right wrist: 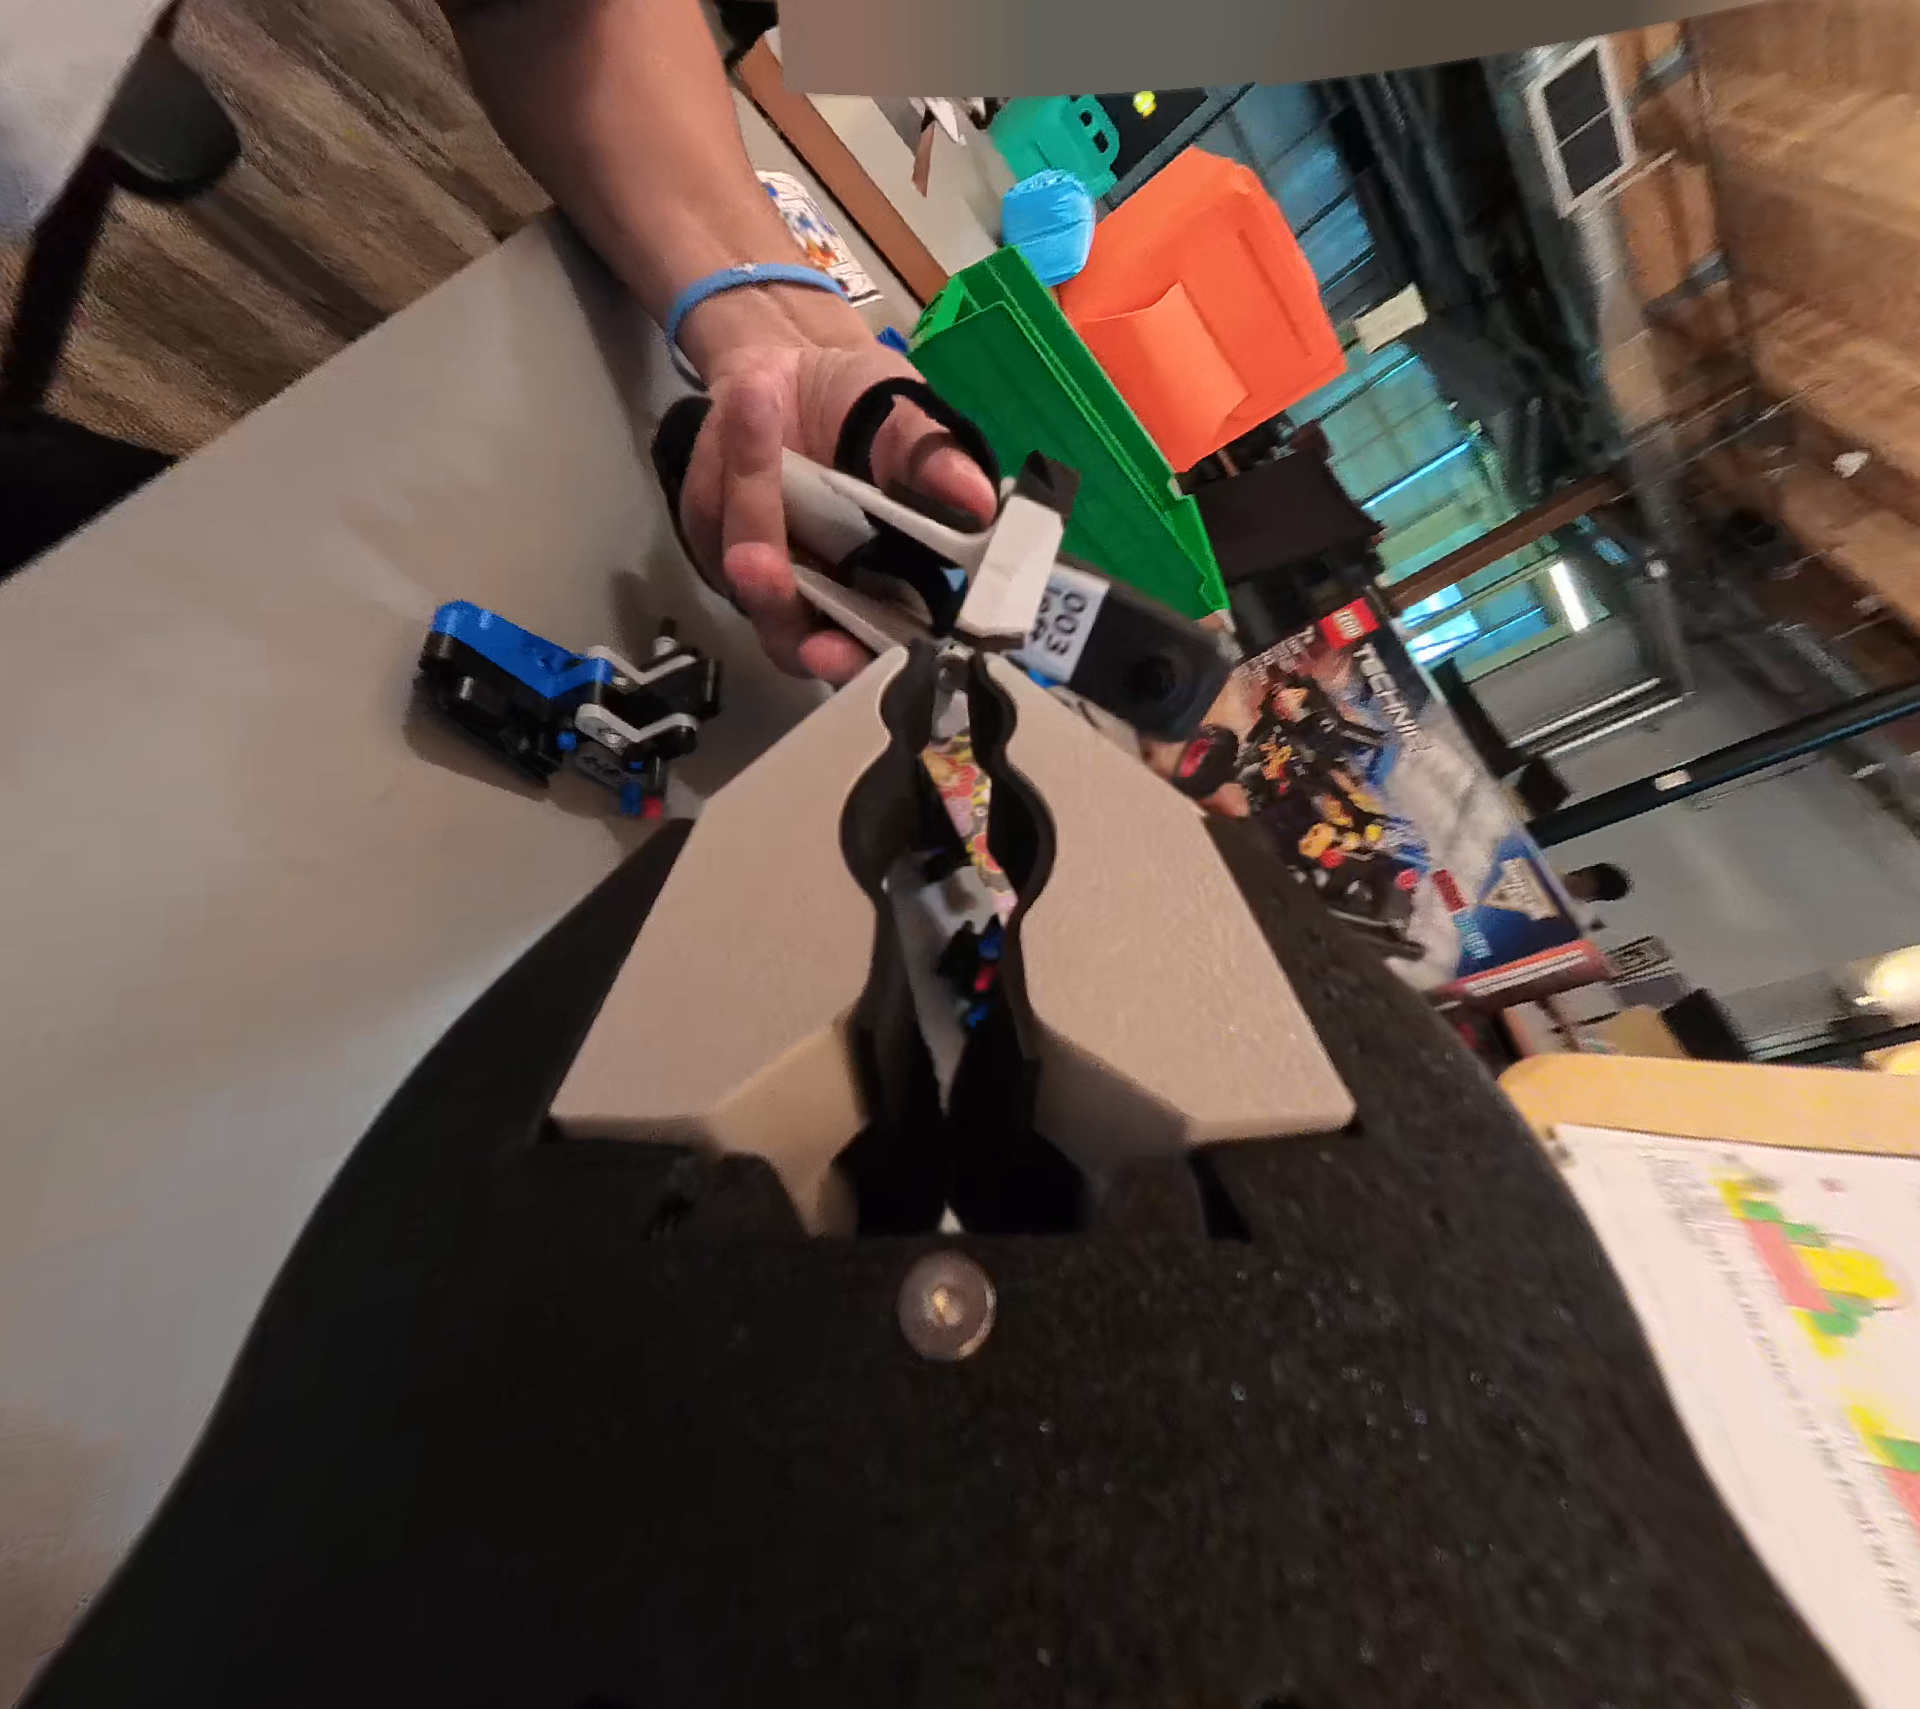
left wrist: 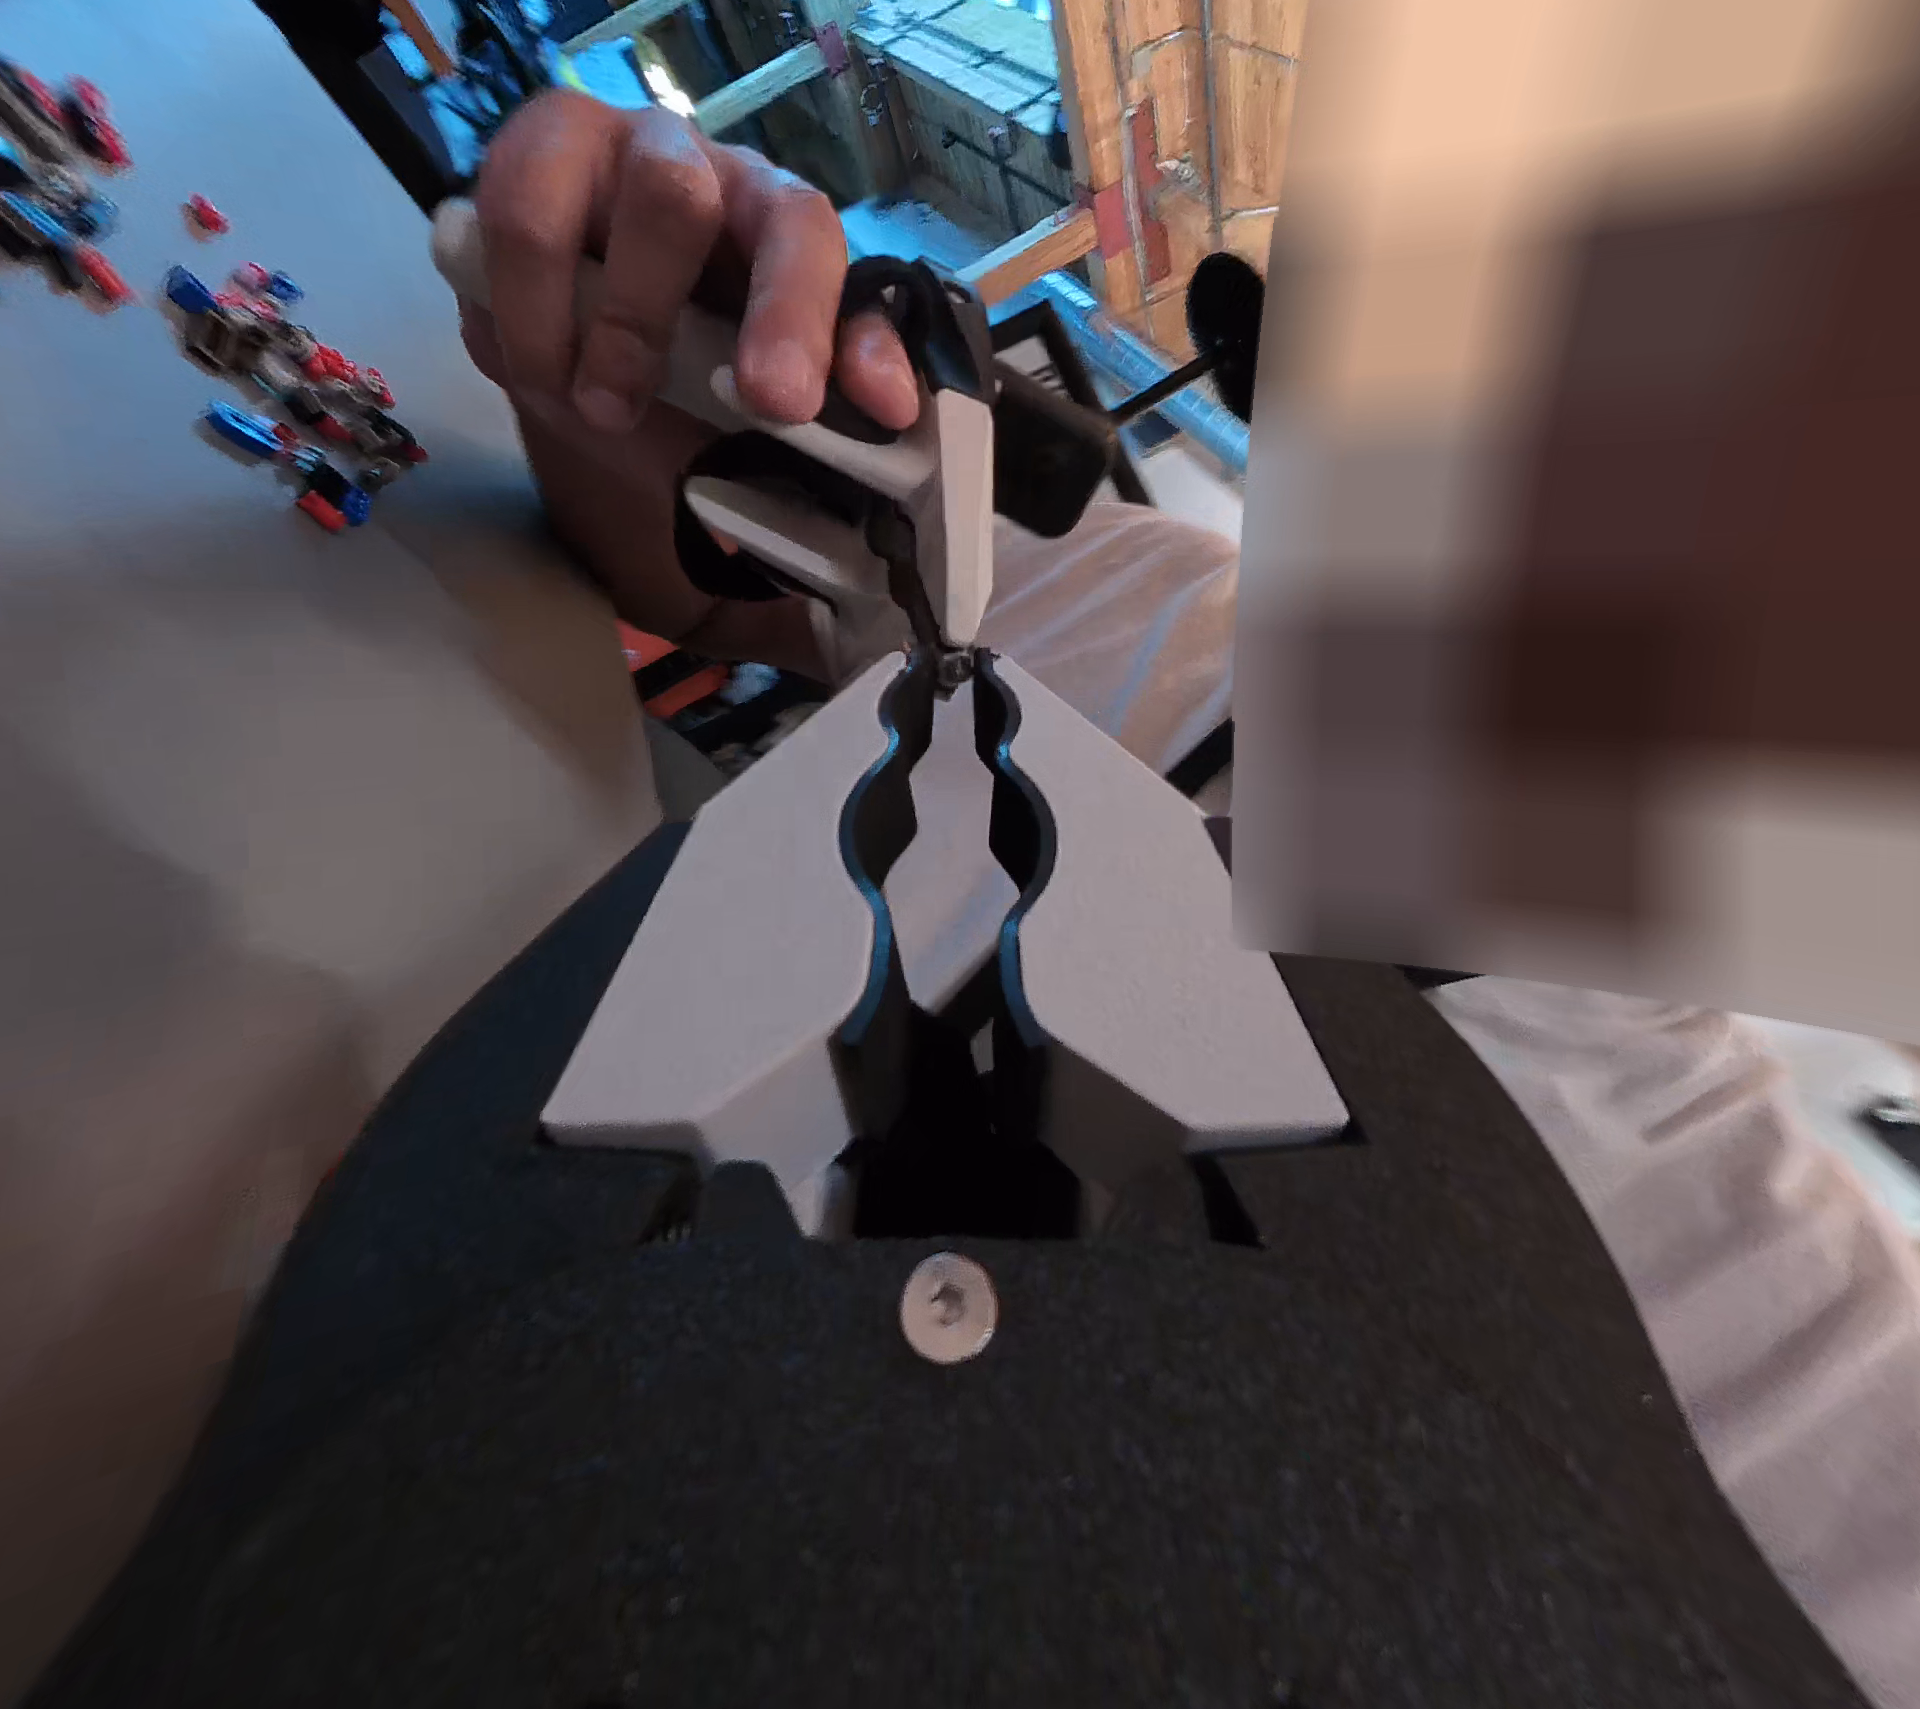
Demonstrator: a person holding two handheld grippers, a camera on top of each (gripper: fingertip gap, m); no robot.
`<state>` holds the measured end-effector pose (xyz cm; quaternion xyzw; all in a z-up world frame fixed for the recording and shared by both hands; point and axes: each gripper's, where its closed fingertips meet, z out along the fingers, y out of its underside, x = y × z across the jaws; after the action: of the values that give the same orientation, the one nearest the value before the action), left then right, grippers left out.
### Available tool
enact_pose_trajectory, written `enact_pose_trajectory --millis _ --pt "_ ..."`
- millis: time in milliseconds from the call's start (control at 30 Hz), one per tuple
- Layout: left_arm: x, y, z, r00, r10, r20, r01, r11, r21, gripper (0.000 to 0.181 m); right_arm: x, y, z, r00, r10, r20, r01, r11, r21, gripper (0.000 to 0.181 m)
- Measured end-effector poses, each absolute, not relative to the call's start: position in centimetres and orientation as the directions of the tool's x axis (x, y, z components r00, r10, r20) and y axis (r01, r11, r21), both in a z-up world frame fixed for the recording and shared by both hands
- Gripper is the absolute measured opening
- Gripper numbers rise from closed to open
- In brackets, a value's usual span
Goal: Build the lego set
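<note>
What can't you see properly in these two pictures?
- Left wrist view: the tiny piece between both grippers' tips is too small to identify.
- Left wrist view: loose lego pieces are blurred.
- Right wrist view: the paper sheet is cut off by the edge.

Right wrist view only; nothing legible in the left wrist view.

Small white paper label with black printed characters [right wrist: 1070, 620], stuck on a black camera body [right wrist: 1138, 672]: sharp enough to read.

Glossy cardboard toy-set box with dark vehicle artwork [right wrist: 1382, 807]: small red square brand logo at one corner, pale title lettering beside it, smaller print and badges along the far edge, legible in part.

White printed sheet with green, yellow and pink block diagrams [right wrist: 1766, 1347], lying on a light wooden board [right wrist: 1662, 1103]: lines of text too blurred to read.
</note>
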<state>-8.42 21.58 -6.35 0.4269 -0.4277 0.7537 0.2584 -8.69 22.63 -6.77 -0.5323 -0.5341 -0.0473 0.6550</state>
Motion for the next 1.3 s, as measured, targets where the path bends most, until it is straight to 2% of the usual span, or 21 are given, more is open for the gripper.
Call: enact_pose_trajectory --millis 133,233,333,400,533,867,900,1033,1200,1300 --pt "-8.7 23.5 -6.4 -0.582 -0.244 0.776 -0.644 -0.445 -0.623 0.019 -7.9 22.8 -7.4 0.48 0.621 0.62 0.562 0.326 -0.761 0.005" --pt "-9.8 24.6 -9.1 -0.605 -0.599 0.524 -0.54 -0.175 -0.823 0.021 -7.5 23.0 -9.8 0.497 0.755 0.427 0.525 0.13 -0.841 0.005" --pt "-11.1 25.8 -12.0 -0.565 -0.792 0.231 -0.499 0.106 -0.86 0.022 -7.4 22.8 -12.0 0.504 0.821 0.267 0.513 -0.036 -0.858 0.005" --pt "-12.1 25.6 -13.6 -0.557 -0.812 0.176 -0.525 0.18 -0.832 0.027 -7.6 22.6 -12.6 0.5 0.841 0.206 0.502 -0.087 -0.861 0.005" --pt "-12.7 24.1 -15.5 -0.565 -0.794 0.224 -0.577 0.186 -0.796 0.031 -7.6 22.7 -13.2 0.508 0.841 0.188 0.509 -0.117 -0.853 0.006" --pt "-12.1 23.5 -17.4 -0.523 -0.805 0.281 -0.624 0.137 -0.769 0.014 -8.2 22.5 -13.2 0.515 0.843 0.154 0.478 -0.133 -0.868 0.006" --pt "-11.9 23.6 -17.3 -0.522 -0.812 0.262 -0.612 0.143 -0.777 0.006 -8.2 22.6 -13.2 0.518 0.844 0.141 0.47 -0.143 -0.871 0.005" --pt "-11.4 23.9 -16.8 -0.519 -0.835 0.183 -0.558 0.169 -0.812 0.005 -8.2 22.7 -13.1 0.535 0.842 0.075 0.416 -0.185 -0.89 0.005" --pt "-11.1 24.1 -13.6 -0.529 -0.837 0.143 -0.395 0.093 -0.914 0.005 -8.4 22.9 -11.2 0.538 0.843 -0.018 0.266 -0.19 -0.945 0.005" --pt "-11.0 24.1 -12.0 -0.526 -0.844 0.11 -0.303 0.065 -0.951 0.005 -8.5 23.1 -11.2 0.548 0.836 0.008 0.27 -0.168 -0.948 0.005"
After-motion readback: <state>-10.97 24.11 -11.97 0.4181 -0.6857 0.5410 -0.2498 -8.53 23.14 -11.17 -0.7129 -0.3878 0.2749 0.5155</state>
